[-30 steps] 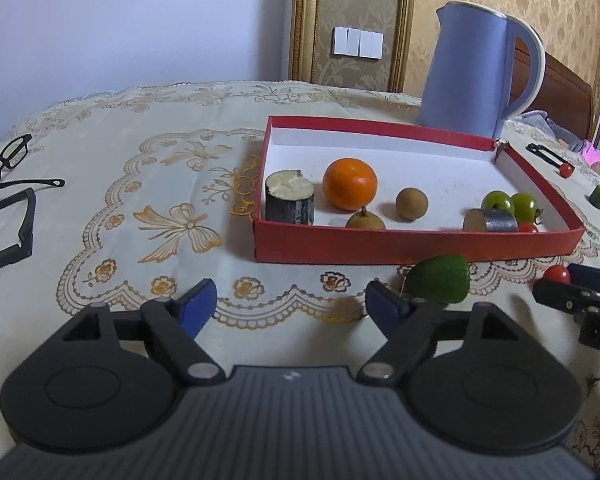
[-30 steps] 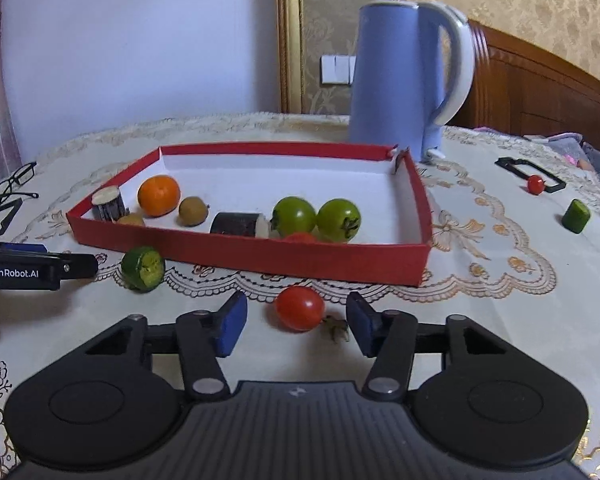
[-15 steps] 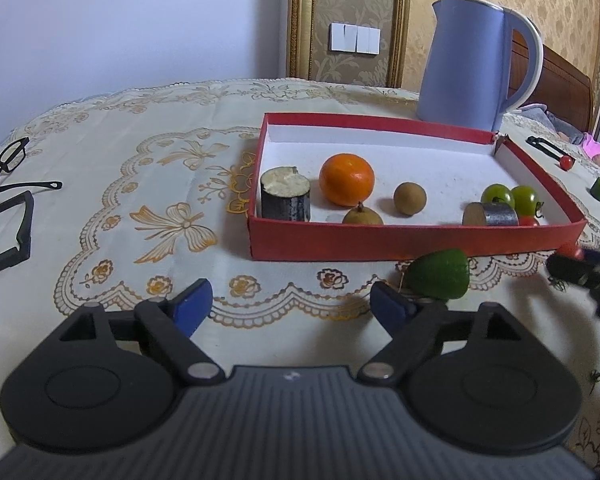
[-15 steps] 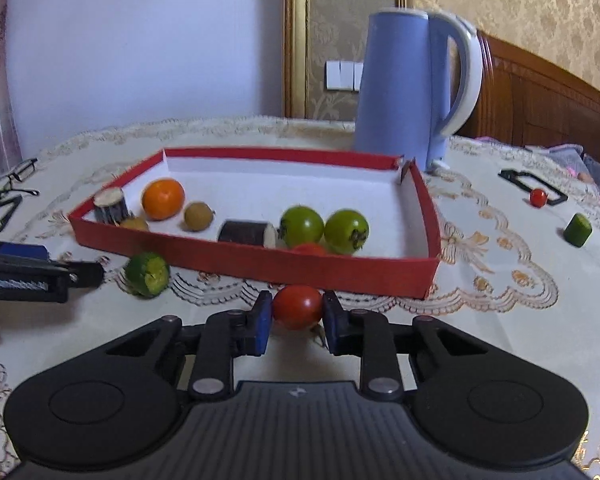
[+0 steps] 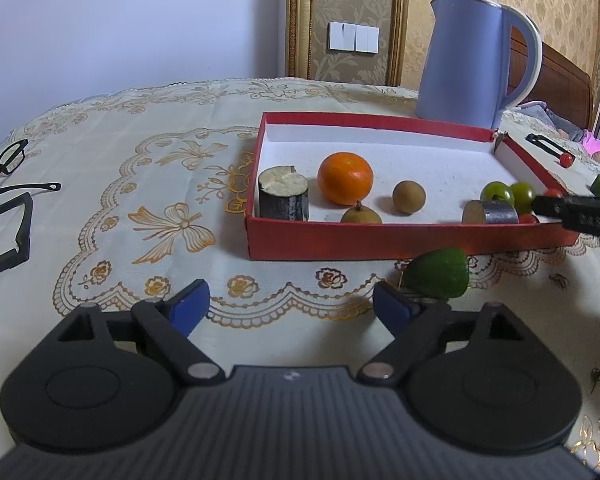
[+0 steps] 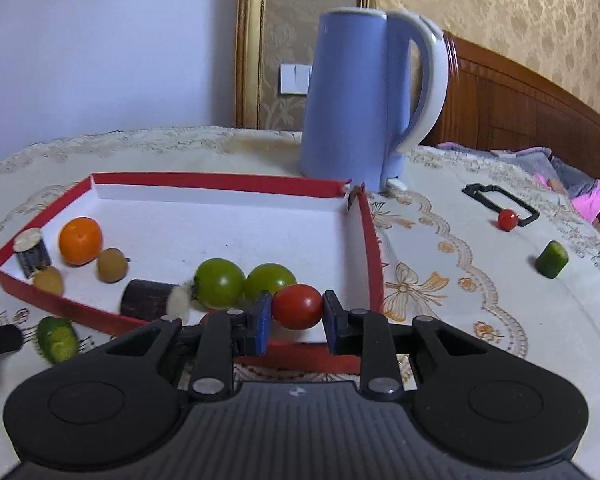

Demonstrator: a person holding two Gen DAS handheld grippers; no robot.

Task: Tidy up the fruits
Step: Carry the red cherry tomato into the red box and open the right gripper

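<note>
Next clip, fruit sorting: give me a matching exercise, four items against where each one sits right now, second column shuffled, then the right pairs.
Items
1. red tomato
2. orange
3. green lime
4. small red tomato

Places
A. on the tablecloth, just outside the front wall of the red box
B. inside the red box
C. clamped in the right hand-held gripper
D. on the tablecloth, against the black frame

Pairs: 1-C, 2-B, 3-A, 4-D

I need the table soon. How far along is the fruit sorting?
Partly done. The red box already holds an orange and green tomatoes. The right gripper carries a red tomato. Left outside: green fruit, small tomato.
</note>
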